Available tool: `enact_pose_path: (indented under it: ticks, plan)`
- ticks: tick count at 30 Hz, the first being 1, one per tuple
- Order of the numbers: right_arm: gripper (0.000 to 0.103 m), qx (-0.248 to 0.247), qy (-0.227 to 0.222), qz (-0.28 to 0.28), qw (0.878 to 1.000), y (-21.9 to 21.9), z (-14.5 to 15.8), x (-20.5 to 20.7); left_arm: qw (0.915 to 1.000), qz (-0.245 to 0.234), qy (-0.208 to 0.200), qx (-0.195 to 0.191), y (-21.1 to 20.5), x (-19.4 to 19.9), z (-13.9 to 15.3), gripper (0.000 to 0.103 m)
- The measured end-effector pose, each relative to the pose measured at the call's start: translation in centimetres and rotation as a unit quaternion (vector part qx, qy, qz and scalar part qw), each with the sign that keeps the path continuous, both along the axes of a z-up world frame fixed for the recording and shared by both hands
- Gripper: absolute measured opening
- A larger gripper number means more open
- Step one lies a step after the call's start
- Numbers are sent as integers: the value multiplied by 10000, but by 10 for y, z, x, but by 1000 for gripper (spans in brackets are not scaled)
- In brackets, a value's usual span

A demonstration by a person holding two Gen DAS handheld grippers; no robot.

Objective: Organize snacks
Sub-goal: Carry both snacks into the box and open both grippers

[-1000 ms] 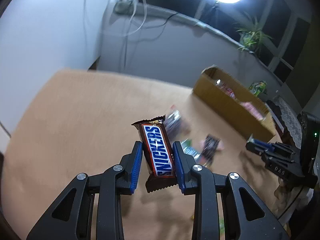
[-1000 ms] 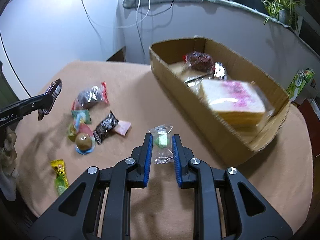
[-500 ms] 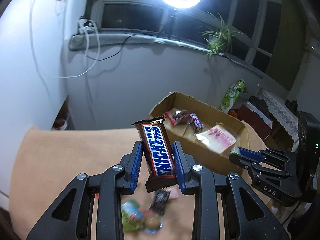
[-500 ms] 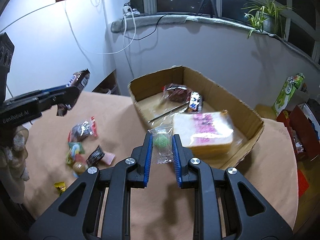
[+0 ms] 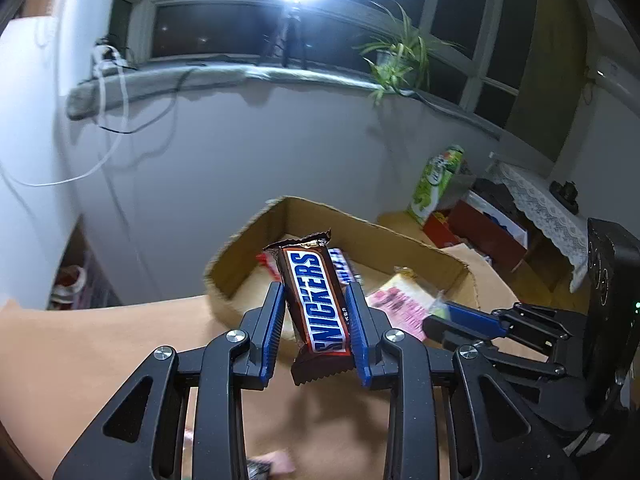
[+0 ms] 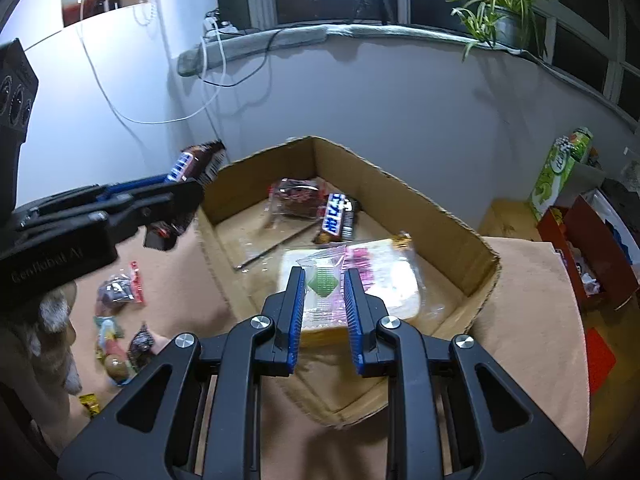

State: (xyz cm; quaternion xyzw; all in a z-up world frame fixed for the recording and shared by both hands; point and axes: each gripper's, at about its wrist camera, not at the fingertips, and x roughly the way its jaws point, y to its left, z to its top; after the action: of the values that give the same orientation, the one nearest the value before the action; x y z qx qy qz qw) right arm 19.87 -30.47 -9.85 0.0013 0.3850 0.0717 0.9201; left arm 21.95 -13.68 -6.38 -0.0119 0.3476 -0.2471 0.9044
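Both grippers are mid-delivery to the cardboard box (image 6: 404, 196). The left gripper (image 5: 316, 300) is clamped on a Snickers bar (image 5: 320, 304), held upright in the air just short of the box's near corner. The right gripper (image 6: 322, 284) pinches a clear packet with a green candy (image 6: 322, 280) above the wrapped bread slice (image 6: 384, 276) inside the box. The next move probably calls for opening the right jaws to drop the packet, then carrying the Snickers over the rim

Home room, potted plant (image 6: 496, 12) on windowsill, lace-covered table (image 5: 540, 204)
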Motion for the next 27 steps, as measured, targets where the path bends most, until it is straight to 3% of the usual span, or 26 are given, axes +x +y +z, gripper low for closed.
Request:
enact_pose_path:
  ticks: [8, 12, 18, 27]
  plan:
    - [21, 5, 147, -73, 9999, -10, -11, 11, 9995, -168, 220, 139, -26, 16, -18, 29]
    - [48, -51, 98, -172, 9998, -13, -11, 9, 9990, -221, 283, 270, -35, 18, -21, 30]
    - [48, 2, 13, -167, 9999, -15, -2, -2, 9994, -145, 150, 282, -29, 10, -10, 31]
    - [48, 62, -107, 222, 9997, 14, 13, -32, 9993, 287, -83, 207, 21, -18, 23, 31]
